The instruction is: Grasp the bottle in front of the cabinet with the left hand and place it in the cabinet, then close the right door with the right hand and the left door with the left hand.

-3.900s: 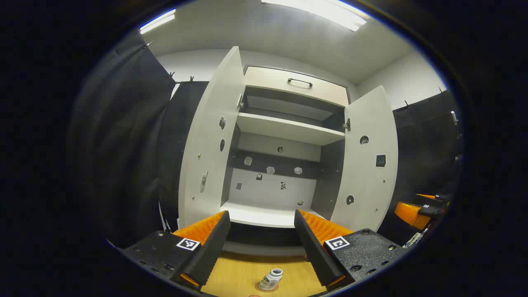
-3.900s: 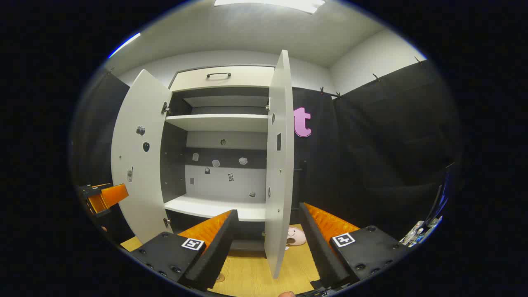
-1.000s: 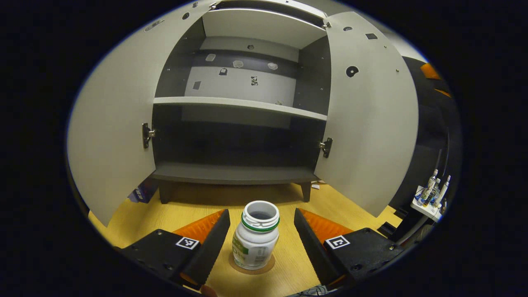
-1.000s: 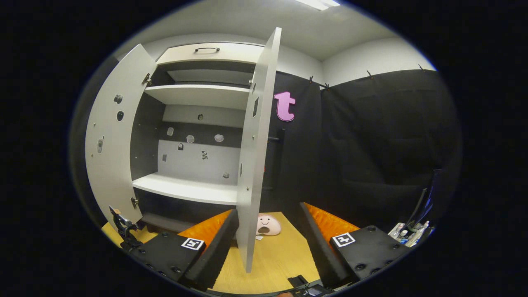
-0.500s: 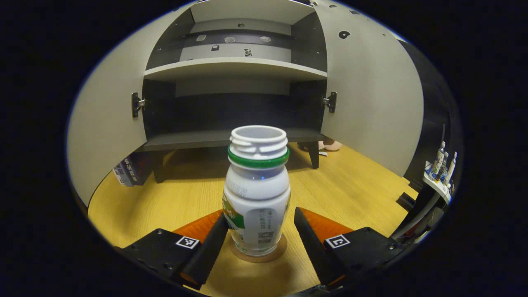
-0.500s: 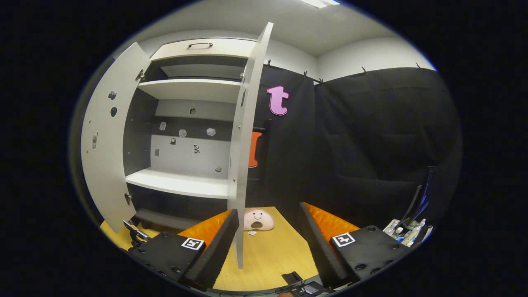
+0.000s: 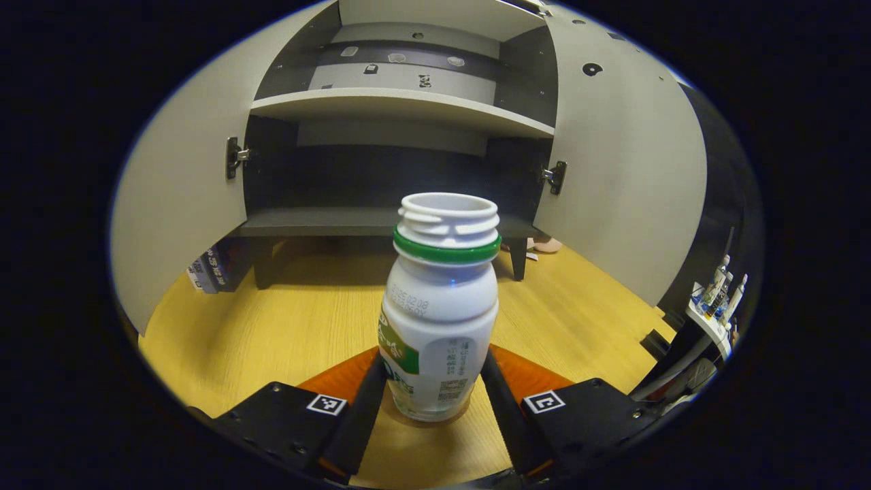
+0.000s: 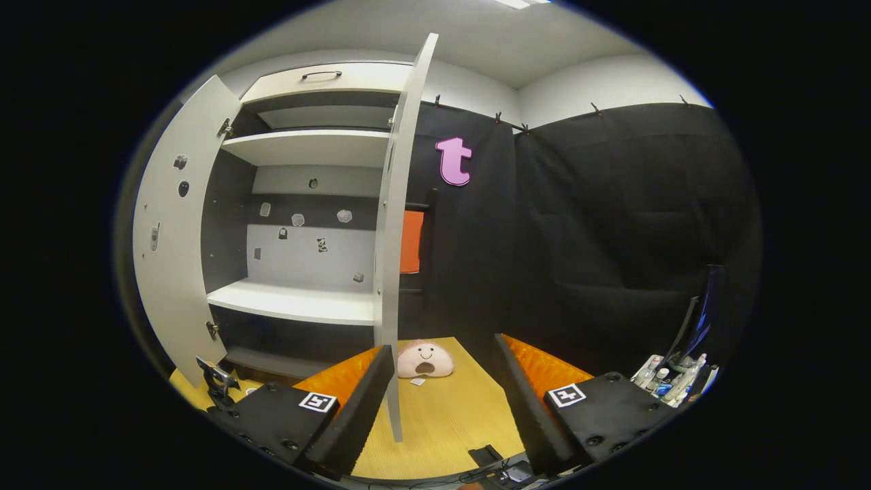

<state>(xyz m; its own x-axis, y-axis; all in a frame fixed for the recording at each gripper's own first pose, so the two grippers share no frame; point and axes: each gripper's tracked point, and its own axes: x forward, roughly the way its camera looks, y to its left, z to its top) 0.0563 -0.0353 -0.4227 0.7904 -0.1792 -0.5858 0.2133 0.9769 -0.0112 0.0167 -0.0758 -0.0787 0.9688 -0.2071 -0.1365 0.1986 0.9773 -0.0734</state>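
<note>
Bottle: the white plastic bottle with a green neck ring and no cap (image 7: 439, 313) stands at the lower centre of the left gripper view, upright on the yellow wooden floor (image 7: 272, 327), in front of the white two-door cabinet (image 7: 401, 105).
Left gripper: the left gripper (image 7: 430, 388) has drawn its fingers in since half a second ago; both now press the bottle's lower body, one on each side.
Meaning: the grasp looks made, so lifting toward the dark bottom shelf (image 7: 354, 221) should follow.
Right gripper: the right gripper (image 8: 442, 401) hangs spread and empty at the bottom of its view.
Doors: the right door (image 8: 398, 231) and the left door (image 8: 173, 231) both stand open.
</note>
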